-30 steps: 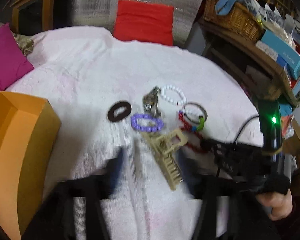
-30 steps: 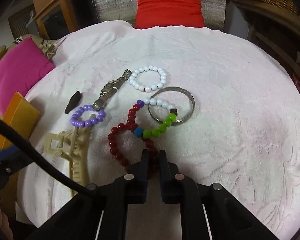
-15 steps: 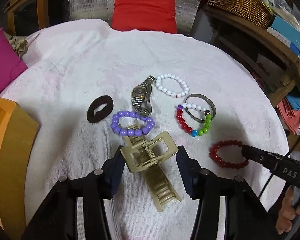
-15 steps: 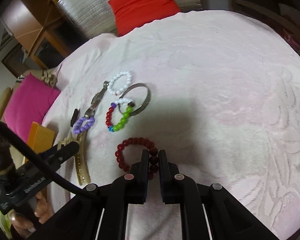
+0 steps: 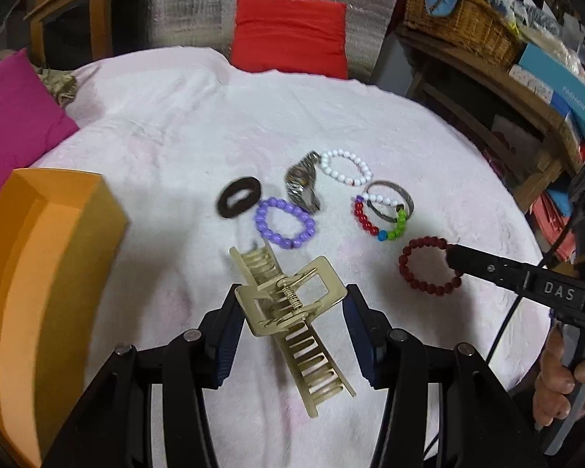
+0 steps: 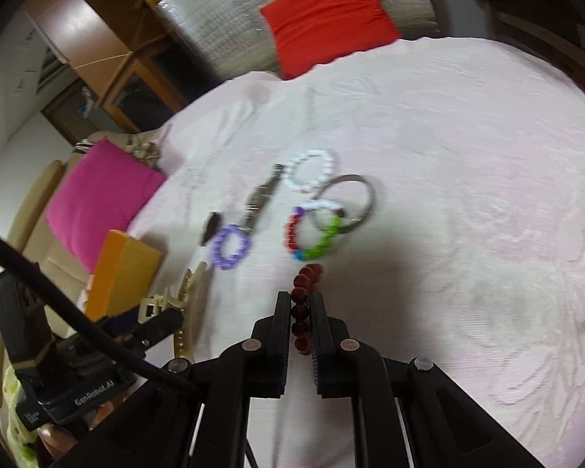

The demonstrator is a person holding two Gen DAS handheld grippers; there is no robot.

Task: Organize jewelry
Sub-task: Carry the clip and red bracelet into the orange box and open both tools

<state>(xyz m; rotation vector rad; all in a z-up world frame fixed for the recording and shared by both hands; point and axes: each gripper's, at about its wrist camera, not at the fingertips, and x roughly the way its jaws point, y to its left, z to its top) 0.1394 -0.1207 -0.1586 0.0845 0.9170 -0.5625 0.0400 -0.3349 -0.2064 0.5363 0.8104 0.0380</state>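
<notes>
My left gripper point(image 5: 290, 314) is shut on the gold hair claw clip point(image 5: 292, 319), held by its handles above the white cloth. My right gripper point(image 6: 300, 312) is shut on the dark red bead bracelet point(image 6: 302, 304), which hangs lifted and edge-on between the fingers; it also shows in the left wrist view point(image 5: 429, 265). On the cloth lie a purple bead bracelet point(image 5: 284, 228), a black hair tie point(image 5: 236, 197), a metal watch point(image 5: 302, 185), a white bead bracelet point(image 5: 345, 165), a multicolour bead bracelet point(image 5: 378, 218) and a metal bangle point(image 5: 390, 202).
An open orange box point(image 5: 39, 273) stands at the left of the round table. A pink cushion point(image 5: 11, 109) lies far left and a red cushion point(image 5: 288, 35) at the back. Cluttered shelves with a wicker basket point(image 5: 464, 19) stand at the right.
My left gripper closed on the claw clip and raised it. My right gripper lifted the dark red bracelet off the cloth, so it now hangs edge-on.
</notes>
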